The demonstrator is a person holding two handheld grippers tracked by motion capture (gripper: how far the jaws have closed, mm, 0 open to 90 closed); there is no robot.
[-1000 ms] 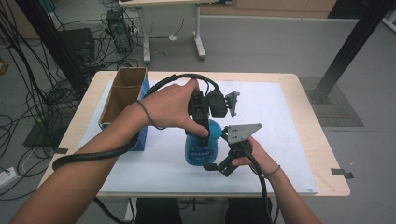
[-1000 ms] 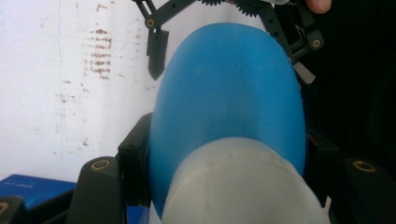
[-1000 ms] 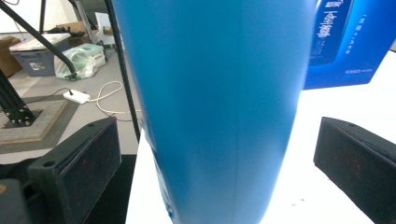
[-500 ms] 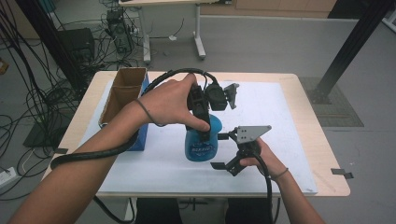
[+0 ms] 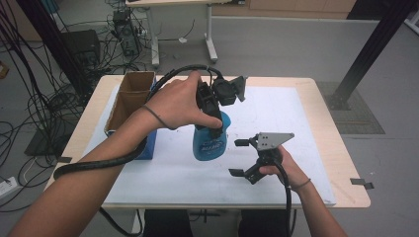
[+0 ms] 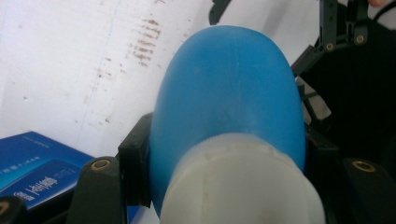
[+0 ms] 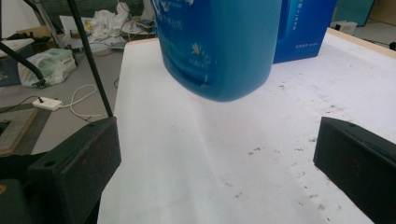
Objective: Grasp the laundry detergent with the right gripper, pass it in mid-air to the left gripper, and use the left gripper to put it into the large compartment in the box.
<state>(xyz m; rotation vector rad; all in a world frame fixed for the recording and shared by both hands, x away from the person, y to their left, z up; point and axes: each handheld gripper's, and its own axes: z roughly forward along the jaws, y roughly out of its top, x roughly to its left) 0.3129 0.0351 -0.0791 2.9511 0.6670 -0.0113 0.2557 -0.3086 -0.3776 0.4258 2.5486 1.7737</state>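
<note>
A wooden table [image 5: 341,163] carries a white sheet [image 5: 276,113], with a cardboard box [image 5: 129,101] at its left.

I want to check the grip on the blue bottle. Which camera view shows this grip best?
The left gripper view: the blue bottle sits between both black jaws of the left tool, pressed at its neck. The high view shows the whole bottle, but the hand hides the contact. The right gripper view shows its lower body, no grip.

Blue bottle [image 7: 219,46] top cut off (upper edge)
</note>
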